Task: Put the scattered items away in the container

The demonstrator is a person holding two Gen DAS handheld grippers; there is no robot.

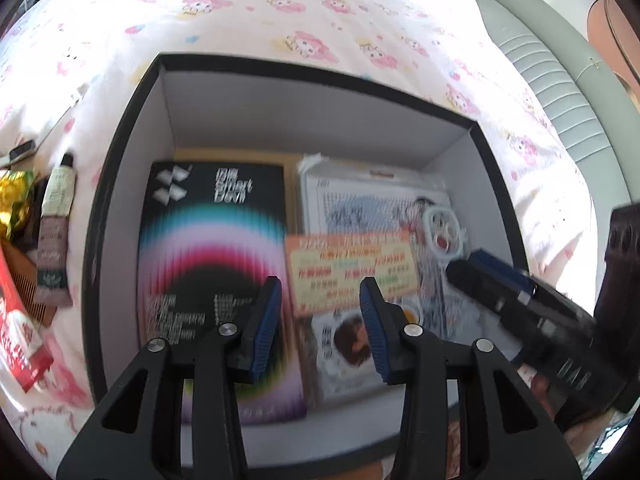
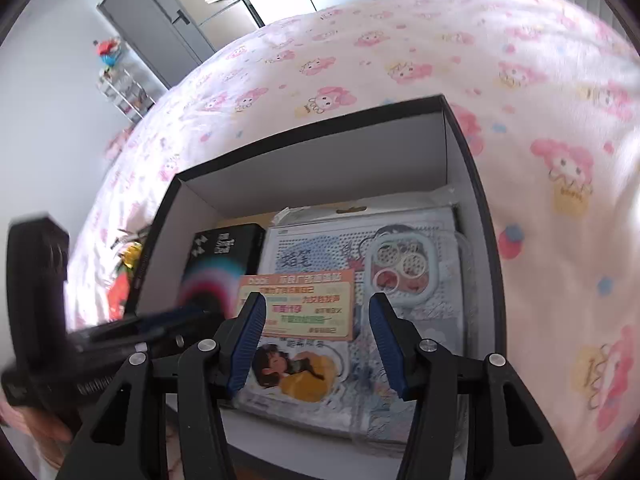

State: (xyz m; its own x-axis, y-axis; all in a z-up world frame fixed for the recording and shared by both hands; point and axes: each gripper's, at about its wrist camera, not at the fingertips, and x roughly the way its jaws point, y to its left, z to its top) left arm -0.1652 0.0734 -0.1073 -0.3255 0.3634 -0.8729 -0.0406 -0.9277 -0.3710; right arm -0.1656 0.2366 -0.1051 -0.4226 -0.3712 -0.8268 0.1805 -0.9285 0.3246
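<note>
Both the left tool (image 1: 320, 312) and right tool (image 2: 318, 330) hang open and empty over the box (image 1: 120, 152) on the bed, so I'd swing left for the tube (image 1: 54, 232) beside it.

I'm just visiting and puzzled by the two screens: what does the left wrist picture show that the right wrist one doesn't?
Only the left wrist view shows the loose items lying on the bedsheet beside the box: a cream tube, a wooden comb and a red packet.

Only the right wrist view shows the room behind the bed: a grey door and a wire shelf rack.

Both show the black box with the Smart Devil carton and an orange card inside, and both sets of tongs, left and right, open and empty.
</note>
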